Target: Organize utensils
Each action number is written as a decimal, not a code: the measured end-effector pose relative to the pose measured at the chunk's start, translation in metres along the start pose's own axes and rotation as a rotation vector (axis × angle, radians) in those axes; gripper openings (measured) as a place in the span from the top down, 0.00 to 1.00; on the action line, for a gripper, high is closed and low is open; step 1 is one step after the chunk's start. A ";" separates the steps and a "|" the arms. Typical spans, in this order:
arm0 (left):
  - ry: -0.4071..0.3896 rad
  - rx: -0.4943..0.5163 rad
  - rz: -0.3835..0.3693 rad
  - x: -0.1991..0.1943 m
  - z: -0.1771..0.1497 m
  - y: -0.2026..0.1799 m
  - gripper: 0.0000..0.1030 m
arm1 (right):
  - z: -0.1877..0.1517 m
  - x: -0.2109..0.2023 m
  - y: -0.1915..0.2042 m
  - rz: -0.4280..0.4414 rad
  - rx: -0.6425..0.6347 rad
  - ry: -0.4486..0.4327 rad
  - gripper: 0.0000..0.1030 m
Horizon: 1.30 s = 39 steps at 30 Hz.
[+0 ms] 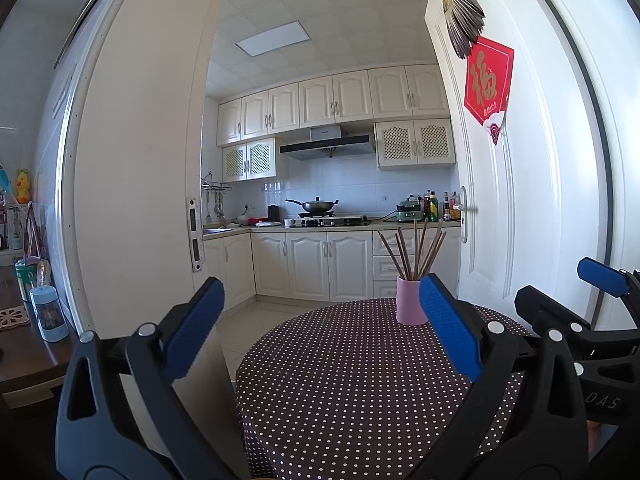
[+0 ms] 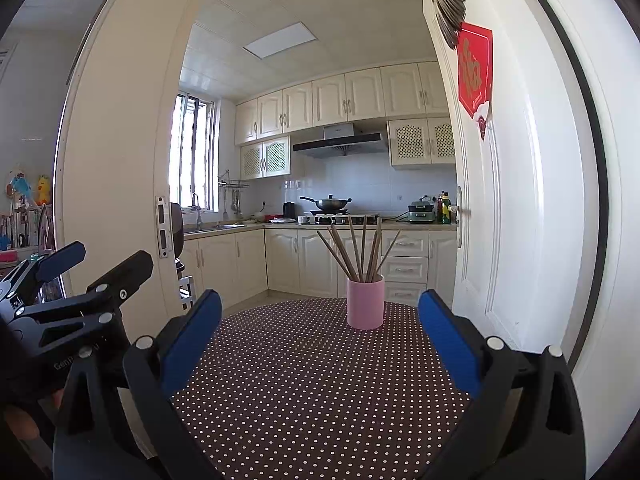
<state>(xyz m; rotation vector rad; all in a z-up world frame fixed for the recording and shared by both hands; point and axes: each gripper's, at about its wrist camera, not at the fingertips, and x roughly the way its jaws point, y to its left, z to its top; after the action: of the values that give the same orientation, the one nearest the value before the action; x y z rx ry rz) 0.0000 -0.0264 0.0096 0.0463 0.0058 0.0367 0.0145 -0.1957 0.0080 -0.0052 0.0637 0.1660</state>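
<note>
A pink cup [image 1: 409,300] stands upright at the far edge of a round table with a brown polka-dot cloth [image 1: 340,380]. Several brown chopsticks [image 1: 416,250] stand fanned out in it. The cup [image 2: 365,302], the chopsticks [image 2: 360,248] and the cloth [image 2: 312,380] also show in the right wrist view. My left gripper [image 1: 320,320] is open and empty, held above the near side of the table. My right gripper [image 2: 320,324] is open and empty beside it; it shows at the right edge of the left wrist view [image 1: 560,292]. The left gripper shows at the left of the right wrist view [image 2: 92,264].
A white door [image 1: 512,200] with a red paper sign [image 1: 486,84] stands open just right of the table. A white door frame [image 1: 136,200] rises at the left. A wooden side table [image 1: 24,344] holds a small blue bottle [image 1: 49,312]. The kitchen counter [image 1: 328,226] lies beyond.
</note>
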 end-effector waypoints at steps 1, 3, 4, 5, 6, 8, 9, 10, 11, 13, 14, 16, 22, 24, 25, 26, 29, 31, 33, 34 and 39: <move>0.000 0.001 0.001 0.000 0.000 0.000 0.07 | 0.000 0.000 0.000 0.000 0.001 0.000 0.08; 0.000 0.002 0.001 0.000 0.000 0.000 0.07 | -0.001 0.000 0.000 0.000 0.002 0.001 0.08; 0.000 0.002 0.001 0.000 0.000 0.000 0.07 | -0.001 -0.001 0.000 0.000 0.003 0.001 0.08; -0.001 0.002 0.002 0.000 0.000 0.000 0.07 | -0.001 0.000 0.000 0.000 0.004 0.002 0.08; -0.001 0.002 0.002 0.000 0.000 0.000 0.07 | -0.001 0.000 0.000 0.001 0.005 0.003 0.08; 0.000 0.001 0.001 0.000 0.000 0.000 0.07 | -0.001 0.000 0.000 0.002 0.007 0.004 0.08; 0.000 0.001 0.001 0.000 0.000 0.000 0.07 | 0.000 0.000 0.000 0.002 0.008 0.005 0.08; 0.000 0.002 0.002 0.000 0.000 0.000 0.07 | 0.000 0.000 -0.001 0.002 0.008 0.006 0.08; 0.000 0.002 0.002 0.000 0.000 0.000 0.07 | 0.000 0.001 -0.001 0.002 0.009 0.006 0.08; 0.000 0.001 0.001 0.000 0.000 0.000 0.07 | 0.000 0.001 -0.002 0.003 0.010 0.008 0.08; 0.002 0.001 0.001 0.000 0.000 0.000 0.07 | 0.000 0.002 -0.002 0.003 0.010 0.009 0.08; 0.003 0.003 0.002 0.000 -0.001 -0.001 0.07 | 0.000 0.002 -0.002 0.003 0.011 0.012 0.08; 0.005 0.004 0.003 -0.001 -0.003 -0.001 0.07 | -0.001 0.003 -0.002 0.003 0.014 0.013 0.08; 0.004 0.005 0.005 0.000 -0.003 -0.001 0.07 | -0.001 0.003 -0.002 0.004 0.016 0.015 0.08; 0.005 0.005 0.006 0.000 -0.002 -0.002 0.07 | -0.001 0.003 -0.002 0.005 0.017 0.015 0.08; 0.005 0.004 0.005 0.000 -0.003 -0.002 0.07 | -0.001 0.003 -0.003 0.005 0.017 0.015 0.08; 0.004 0.004 0.006 0.000 -0.003 -0.002 0.07 | -0.001 0.003 -0.003 0.004 0.016 0.014 0.08; 0.004 0.005 0.005 0.000 -0.003 -0.002 0.07 | -0.001 0.004 -0.003 0.005 0.017 0.015 0.08; 0.005 0.005 0.006 0.000 -0.003 -0.002 0.07 | -0.001 0.004 -0.003 0.005 0.017 0.016 0.08; 0.004 0.005 0.006 0.000 -0.003 -0.001 0.07 | -0.001 0.004 -0.004 0.005 0.018 0.016 0.08; 0.004 0.005 0.005 0.000 -0.003 -0.001 0.07 | -0.001 0.005 -0.004 0.007 0.020 0.016 0.08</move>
<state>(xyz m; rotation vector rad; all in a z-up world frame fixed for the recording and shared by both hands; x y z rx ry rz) 0.0004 -0.0274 0.0071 0.0510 0.0099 0.0420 0.0196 -0.1992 0.0063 0.0132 0.0817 0.1723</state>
